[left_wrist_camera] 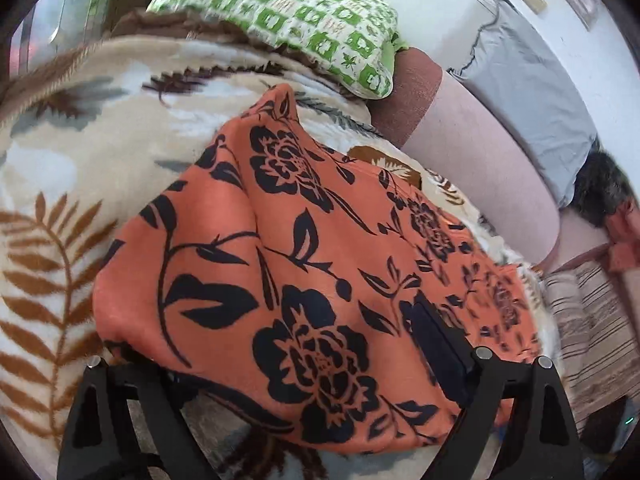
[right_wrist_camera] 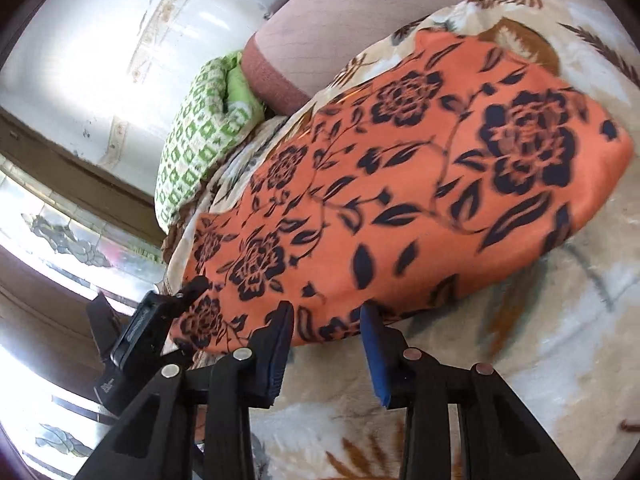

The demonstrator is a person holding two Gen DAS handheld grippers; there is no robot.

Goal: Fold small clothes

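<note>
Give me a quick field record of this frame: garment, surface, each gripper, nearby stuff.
garment: orange cloth with black flower print, lying partly folded on the blanket
surface: plush leaf-print blanket
left gripper: jaws wide, straddling the near edge of the cloth; cloth lies over one finger, no pinch seen
right gripper: jaws partly closed around the near hem of the cloth, pads not yet pressing it
nearby: green-and-white patterned pillow, pink bolster, grey cloth behind it
fold state: not finished
</note>
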